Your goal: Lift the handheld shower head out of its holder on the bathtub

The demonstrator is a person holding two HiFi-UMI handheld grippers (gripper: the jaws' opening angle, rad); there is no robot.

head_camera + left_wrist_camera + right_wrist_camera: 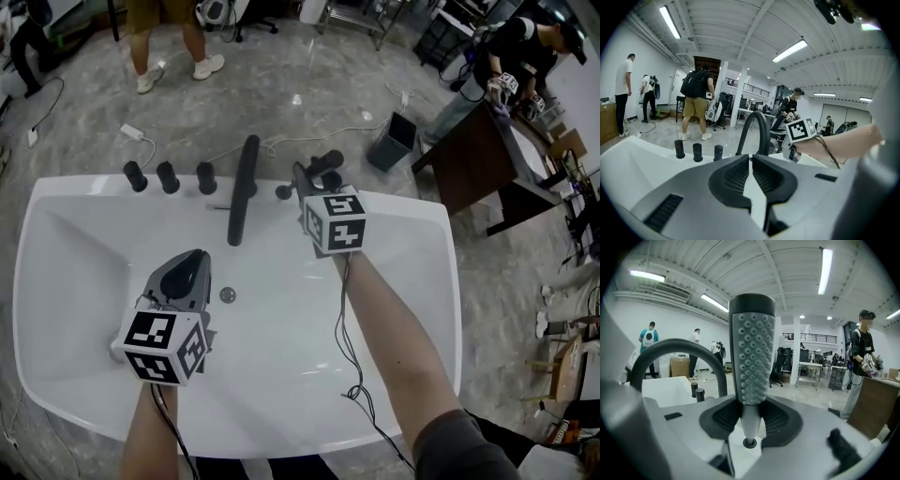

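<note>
The right hand-held gripper (749, 416) is clamped on the slim neck of the shower head (751, 352), upright above the far edge of the bathtub (412, 281). The left hand-held gripper (751, 171) is pinched closed, empty. Careful: that smooth taper could slide through, or clip the spout (244, 187) beside it.

Tap bits plus clutter on the grey floor (309, 75)
Black curved spout (242, 190), three black knobs (169, 177) at its 9 o'clock; grey bin (392, 141) at 2 o'clock beside a brown worktop (473, 164); person in tan shorts (169, 37) at 11.
</note>
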